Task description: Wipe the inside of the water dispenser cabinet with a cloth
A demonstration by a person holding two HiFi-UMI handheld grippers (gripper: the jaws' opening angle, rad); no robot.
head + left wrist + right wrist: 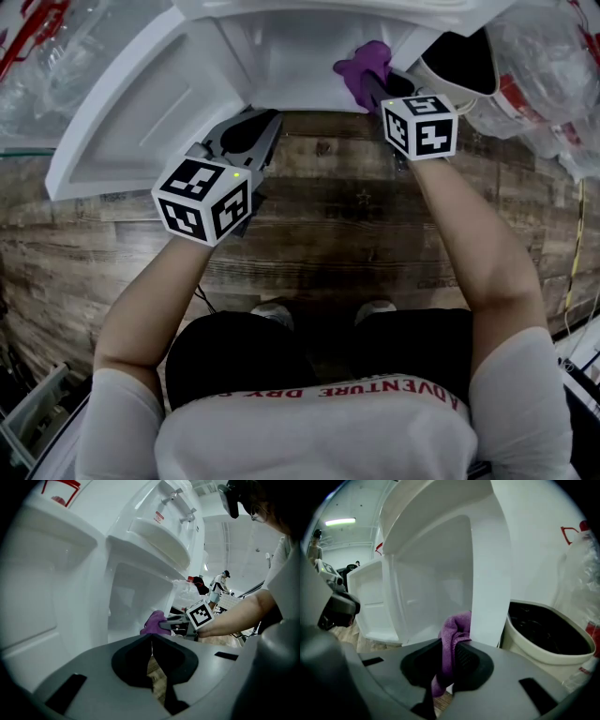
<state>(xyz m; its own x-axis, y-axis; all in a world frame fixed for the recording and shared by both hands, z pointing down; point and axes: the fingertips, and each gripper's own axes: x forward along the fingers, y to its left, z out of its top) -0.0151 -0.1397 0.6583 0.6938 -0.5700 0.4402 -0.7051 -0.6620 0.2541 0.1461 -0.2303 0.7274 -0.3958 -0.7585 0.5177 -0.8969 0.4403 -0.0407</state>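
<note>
**Head view:** Seen from above, the person reaches both arms towards the open white water dispenser cabinet (281, 37), whose door (141, 103) is swung out to the left over a wood-plank floor (356, 225). The right gripper (377, 86) holds a purple cloth (361, 64) at the cabinet's front opening, on its right side. The left gripper (264, 124) hangs just below the door. A pale bin (441, 80) with a dark inside stands to the right of the cabinet.

**Left gripper view:** The left gripper (151, 645) has its jaws pressed together with nothing between them. Beyond it, the cloth (154, 622) sits at the mouth of the cabinet (126, 588).

**Right gripper view:** The right gripper (447, 660) pinches the cloth (453, 632), which stands up between the jaws and touches the front edge of the cabinet's right wall (490, 597). The bin (525, 644) sits just beside that wall.
</note>
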